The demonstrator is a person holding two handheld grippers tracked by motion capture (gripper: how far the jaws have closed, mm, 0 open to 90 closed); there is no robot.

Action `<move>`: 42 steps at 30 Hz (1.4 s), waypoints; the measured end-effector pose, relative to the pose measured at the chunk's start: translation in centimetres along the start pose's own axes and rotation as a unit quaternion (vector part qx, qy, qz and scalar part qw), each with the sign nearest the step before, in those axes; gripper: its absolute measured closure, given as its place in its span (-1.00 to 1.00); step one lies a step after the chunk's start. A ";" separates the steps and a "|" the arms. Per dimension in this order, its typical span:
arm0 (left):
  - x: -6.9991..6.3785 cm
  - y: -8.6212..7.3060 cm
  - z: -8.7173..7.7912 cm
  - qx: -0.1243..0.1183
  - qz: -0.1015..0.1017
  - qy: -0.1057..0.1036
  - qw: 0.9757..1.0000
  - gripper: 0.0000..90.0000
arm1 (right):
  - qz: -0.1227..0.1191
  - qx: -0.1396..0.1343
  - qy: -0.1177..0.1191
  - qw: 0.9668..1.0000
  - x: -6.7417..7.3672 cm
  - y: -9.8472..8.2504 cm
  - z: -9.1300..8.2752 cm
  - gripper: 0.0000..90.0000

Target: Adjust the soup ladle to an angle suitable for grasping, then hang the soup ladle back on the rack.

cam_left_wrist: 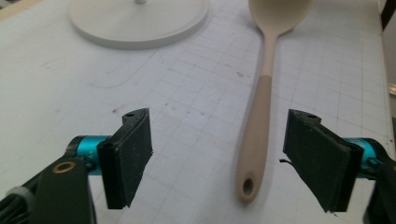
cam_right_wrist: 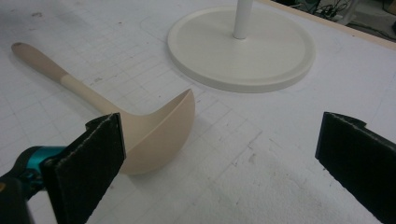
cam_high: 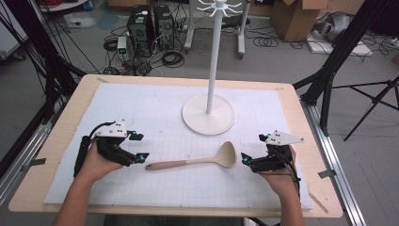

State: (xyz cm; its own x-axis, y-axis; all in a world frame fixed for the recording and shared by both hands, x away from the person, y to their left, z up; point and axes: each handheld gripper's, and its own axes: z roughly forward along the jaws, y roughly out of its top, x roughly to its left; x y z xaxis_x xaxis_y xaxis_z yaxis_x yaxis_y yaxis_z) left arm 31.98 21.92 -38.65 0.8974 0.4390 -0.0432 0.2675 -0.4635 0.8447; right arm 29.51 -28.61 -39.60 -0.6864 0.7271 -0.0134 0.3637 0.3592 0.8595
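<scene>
Two grippers we hold beside the ladle [cam_high: 197,161] on the table [cam_high: 56,141]: left gripper [cam_high: 139,147] and right gripper [cam_high: 251,149], jaws apart, empty.

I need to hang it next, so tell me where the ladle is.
In the high view the ladle lies flat on the white mat, between the two grippers, just in front of the rack's round base.

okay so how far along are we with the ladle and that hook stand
Early on, it looks like. Done: nothing visible; the ladle lies flat on the mat, not on the hook stand. In hand: the left gripper is open with the handle end between its jaws, pads clear of it; the right gripper sits open beside the bowl. Probably left: gripping, lifting and hanging it.
</scene>
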 end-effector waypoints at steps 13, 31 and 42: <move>1.3 -1.3 -3.7 -0.038 -0.021 0.058 0.997 -0.82 | 0.004 -0.004 -0.001 1.000 -0.2 -0.1 -0.1 -0.99; 2.3 -2.1 -5.1 -0.057 -0.037 0.076 0.995 -0.86 | 0.006 -0.003 0.000 1.000 -0.4 -0.2 0.0 -0.99; 2.5 -2.4 -5.3 -0.056 -0.041 0.080 0.994 -0.86 | 0.000 -0.011 0.004 1.000 -0.2 0.0 -0.1 -0.99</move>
State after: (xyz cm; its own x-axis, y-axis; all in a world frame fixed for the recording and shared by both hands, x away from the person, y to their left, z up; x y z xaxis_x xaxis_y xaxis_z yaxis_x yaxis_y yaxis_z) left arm 31.76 28.18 -37.95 0.8045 0.5929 -0.0367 0.2891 -0.3367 0.8961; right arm 29.58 -28.78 -39.52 -0.6914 0.7224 -0.0092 0.3501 0.3461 0.8704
